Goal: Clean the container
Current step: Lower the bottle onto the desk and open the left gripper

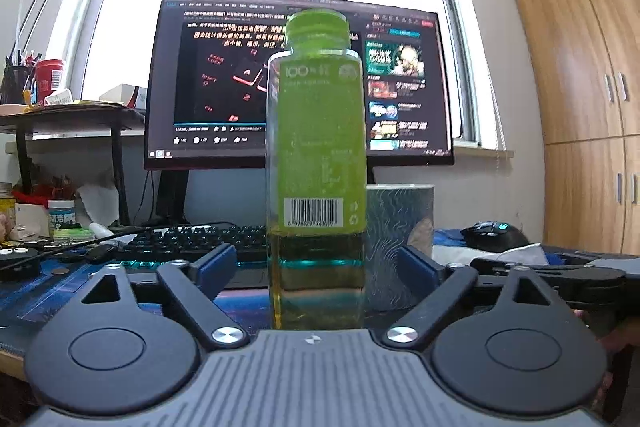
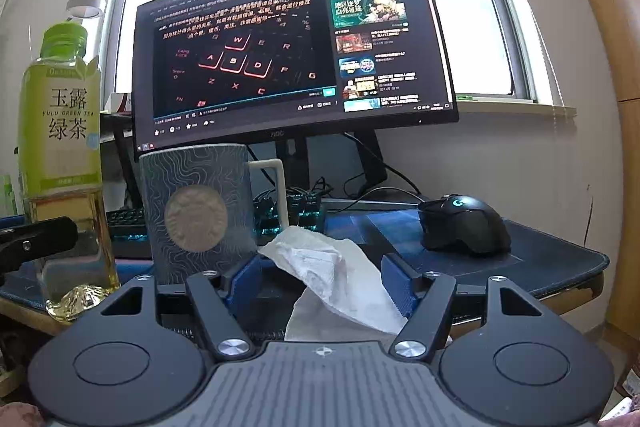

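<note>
L tongs [image 1: 316, 263] open, blue pads either side of green-tea bottle [image 1: 317, 163], not touching it. Bottle upright on worktop [image 2: 560, 263]. Mug [image 2: 198, 211] at 1 o'clock behind bottle. R tongs [image 2: 320, 281] open w/ crumpled tissue [image 2: 328, 267] lying between pads, mug at 11 o'clock.

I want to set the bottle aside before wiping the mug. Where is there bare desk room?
Bare mat shows between the crumpled tissue and the mouse, and in front of the mouse toward the desk edge. It is crowded on the other side: bottle, mug and keyboard stand close together.
</note>
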`<act>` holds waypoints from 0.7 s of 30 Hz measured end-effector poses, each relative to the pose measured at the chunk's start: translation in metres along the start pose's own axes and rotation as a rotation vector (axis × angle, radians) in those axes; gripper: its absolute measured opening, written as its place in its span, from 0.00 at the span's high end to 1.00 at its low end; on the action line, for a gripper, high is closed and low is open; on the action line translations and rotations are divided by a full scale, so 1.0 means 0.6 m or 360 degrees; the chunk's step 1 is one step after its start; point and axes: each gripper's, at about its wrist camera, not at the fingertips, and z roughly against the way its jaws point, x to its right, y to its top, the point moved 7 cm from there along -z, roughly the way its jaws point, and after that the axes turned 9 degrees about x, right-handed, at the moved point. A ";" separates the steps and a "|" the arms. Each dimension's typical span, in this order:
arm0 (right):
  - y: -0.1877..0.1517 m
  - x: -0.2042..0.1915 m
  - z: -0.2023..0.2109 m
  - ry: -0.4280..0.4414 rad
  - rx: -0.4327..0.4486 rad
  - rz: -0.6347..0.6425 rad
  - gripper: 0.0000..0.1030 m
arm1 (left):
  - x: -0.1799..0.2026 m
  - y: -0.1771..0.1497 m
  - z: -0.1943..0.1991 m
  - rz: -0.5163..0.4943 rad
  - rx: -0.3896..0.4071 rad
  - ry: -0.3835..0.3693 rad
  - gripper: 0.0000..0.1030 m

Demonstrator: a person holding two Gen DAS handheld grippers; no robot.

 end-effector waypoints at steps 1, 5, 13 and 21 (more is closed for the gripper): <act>0.001 0.001 0.001 -0.0002 0.0000 -0.0004 0.31 | 0.001 0.002 0.004 0.0001 0.0009 -0.0013 0.07; 0.006 0.003 0.005 -0.0007 0.0005 -0.0009 0.31 | -0.005 0.020 0.024 0.0028 0.0074 -0.0025 0.00; 0.018 0.005 0.014 -0.0018 0.0019 -0.0017 0.30 | -0.047 0.046 0.043 0.0115 0.0124 0.0055 0.00; 0.038 -0.005 0.026 0.0028 0.0051 -0.0036 0.29 | -0.084 0.044 0.046 0.0113 0.0111 0.0153 0.00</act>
